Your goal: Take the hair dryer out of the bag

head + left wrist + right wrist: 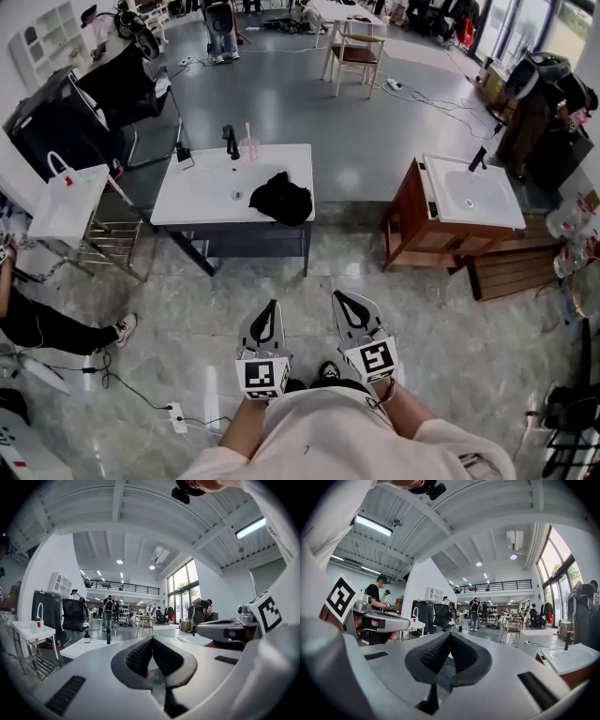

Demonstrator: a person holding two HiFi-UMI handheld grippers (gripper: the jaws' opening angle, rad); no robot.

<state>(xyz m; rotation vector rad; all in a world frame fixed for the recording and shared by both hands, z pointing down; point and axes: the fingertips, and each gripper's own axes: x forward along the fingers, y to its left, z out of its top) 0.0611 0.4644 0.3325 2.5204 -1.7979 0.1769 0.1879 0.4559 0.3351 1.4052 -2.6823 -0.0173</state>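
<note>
Nearest to the person, the left gripper (272, 305) and the right gripper (338, 295) are side by side above the glossy grey floor (187, 309). Each carries a white marker cube (263, 376) at its back. Only the gripper views show the jaws well. On both grippers the jaws are fully together. The dark ribbed rubber pads meet at the tips and nothing is between them. The shells around the pads are smooth grey plastic with rounded edges.

Further ahead, well apart from both grippers, is a white washbasin counter (202, 202) on dark legs. The black bag (281, 199) lies on it, at the right side of the round basin. It is a soft, crumpled bundle. The hair dryer itself cannot be seen in any view.

Only the head view shows the bag. In the left gripper view the counter, its slim black faucet (231, 142) and a pink cup (249, 148) appear, but the bag cannot be made out there.

To the right is a brown wooden cabinet (412, 230) with a second basin (469, 195), square and white. The right gripper view also catches its corner.
</note>
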